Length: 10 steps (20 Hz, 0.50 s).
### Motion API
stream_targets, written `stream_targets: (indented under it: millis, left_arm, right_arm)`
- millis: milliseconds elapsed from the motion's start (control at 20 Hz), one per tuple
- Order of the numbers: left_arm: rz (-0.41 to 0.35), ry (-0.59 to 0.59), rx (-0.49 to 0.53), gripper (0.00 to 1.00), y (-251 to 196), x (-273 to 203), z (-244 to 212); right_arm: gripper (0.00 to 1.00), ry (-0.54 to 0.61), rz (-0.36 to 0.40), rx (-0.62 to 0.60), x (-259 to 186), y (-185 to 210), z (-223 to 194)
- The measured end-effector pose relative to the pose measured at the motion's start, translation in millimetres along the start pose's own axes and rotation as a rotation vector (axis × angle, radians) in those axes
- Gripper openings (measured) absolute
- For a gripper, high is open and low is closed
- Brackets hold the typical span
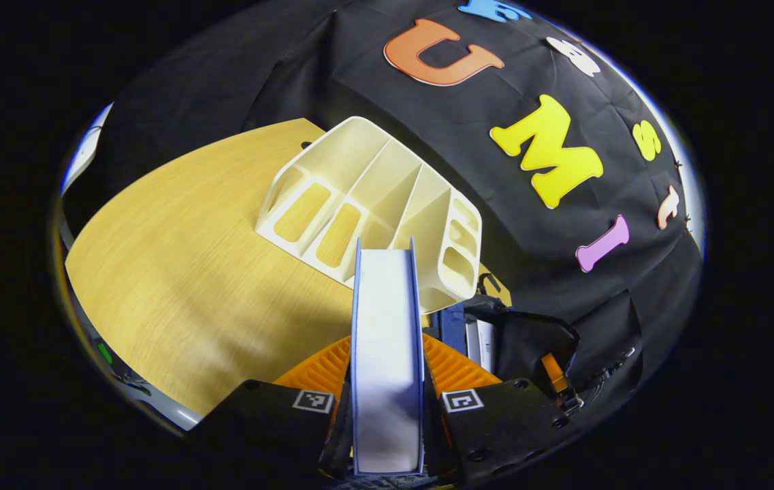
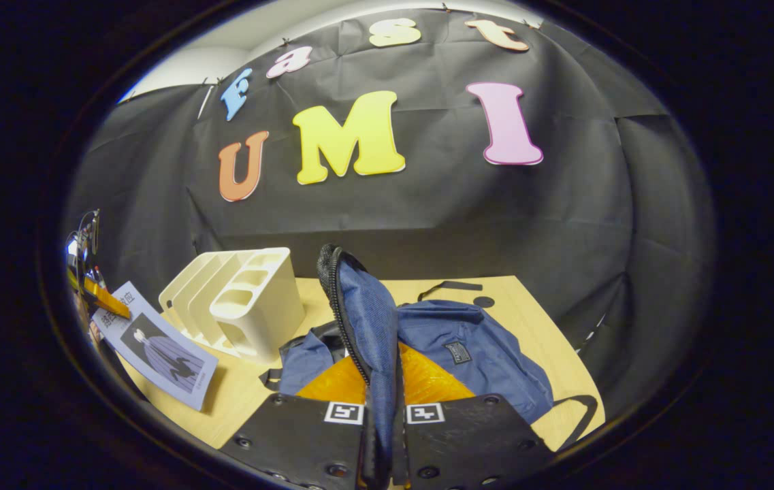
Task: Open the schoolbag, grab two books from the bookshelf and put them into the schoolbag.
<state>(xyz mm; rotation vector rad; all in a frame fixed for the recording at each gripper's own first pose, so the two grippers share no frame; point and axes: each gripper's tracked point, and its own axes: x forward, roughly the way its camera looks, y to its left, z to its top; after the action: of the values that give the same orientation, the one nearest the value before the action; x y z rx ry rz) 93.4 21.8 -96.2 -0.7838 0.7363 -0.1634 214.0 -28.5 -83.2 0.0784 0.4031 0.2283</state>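
Observation:
My left gripper (image 1: 387, 371) is shut on a book (image 1: 387, 320) with blue covers, whose white page edge faces the camera. It hangs above the table in front of the cream bookshelf (image 1: 373, 204), whose slots are empty. The dark schoolbag (image 1: 529, 340) lies just right of the book. In the right gripper view, my right gripper (image 2: 383, 415) is shut on the schoolbag's blue zippered flap (image 2: 366, 320) and holds it upright over the bag's body (image 2: 482, 354). The same book (image 2: 162, 354) shows its pale cover at the left, beside the bookshelf (image 2: 244, 299).
A wooden table (image 1: 189, 258) carries everything, and its rounded front edge runs along the left. The black cloth wall stands close behind the bookshelf and bag. A bag strap (image 2: 581, 408) lies near the table's right edge (image 2: 529, 299).

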Motion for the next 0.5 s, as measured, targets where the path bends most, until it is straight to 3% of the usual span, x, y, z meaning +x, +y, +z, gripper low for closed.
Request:
stream_targets:
  millis: [500]
  left_arm:
    - [-0.322,0.061,-0.121,0.43,-98.7,56.6,-36.6]
  right_arm:
    - [0.08,0.022,-0.002,-0.047,-1.4,-1.8,7.6]
